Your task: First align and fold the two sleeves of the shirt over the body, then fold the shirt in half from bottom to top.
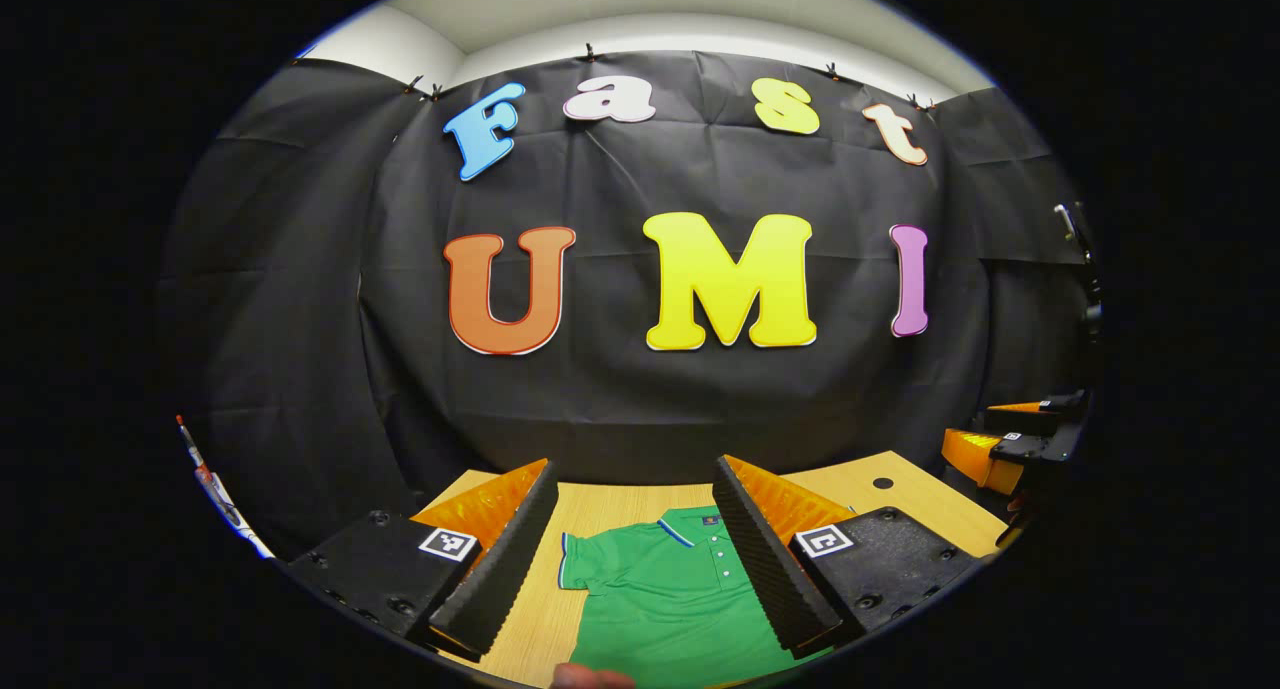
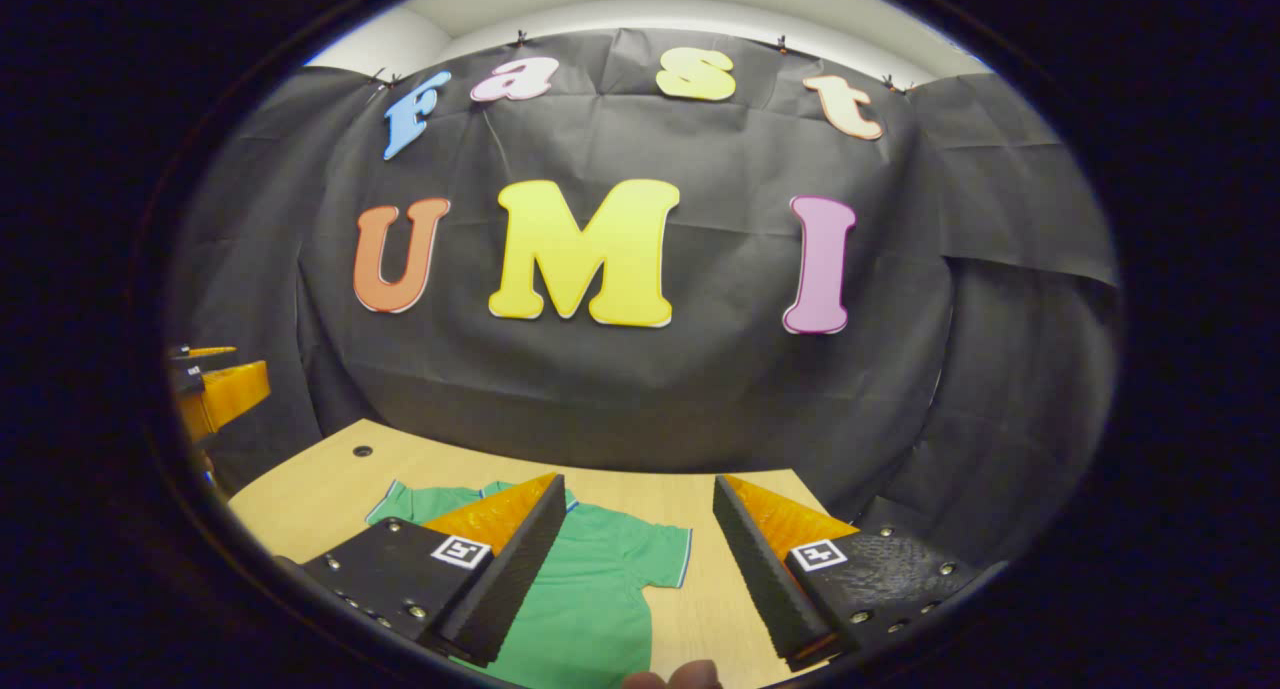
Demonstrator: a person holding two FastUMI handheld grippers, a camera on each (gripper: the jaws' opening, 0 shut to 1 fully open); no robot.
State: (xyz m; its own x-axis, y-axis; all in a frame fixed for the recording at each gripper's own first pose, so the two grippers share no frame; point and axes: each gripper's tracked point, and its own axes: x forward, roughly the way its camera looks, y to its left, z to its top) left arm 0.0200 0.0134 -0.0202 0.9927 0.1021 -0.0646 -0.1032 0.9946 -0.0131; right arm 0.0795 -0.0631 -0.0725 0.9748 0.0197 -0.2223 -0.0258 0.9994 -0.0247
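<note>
- Black cloth hangs as the booth's back wall, with a pale wooden worktop (image 1: pixel 620 504) in front of it; I note a small dark hole (image 1: pixel 883 483) in the worktop surface.
- I see the green shirt (image 1: pixel 665 599) lying flat on the worktop, collar toward the wall, with a white-and-blue trimmed collar and a buttoned placket.
- Left gripper view: my left gripper (image 1: pixel 635 559) hangs above the shirt with its fingers spread wide apart, nothing between them; the collar and one short sleeve (image 1: pixel 585 564) show in the gap.
- Right gripper view: my right gripper (image 2: pixel 640 569) also has its fingers spread wide, holding nothing; the shirt's other short sleeve (image 2: pixel 655 554) lies spread out on the worktop between them.
- Neither gripper touches the fabric, as far as I can tell.
- Both sleeves lie unfolded, out to the sides of the body.
- A fingertip (image 1: pixel 590 677) of the holding hand shows at the bottom edge of the left gripper view.
</note>
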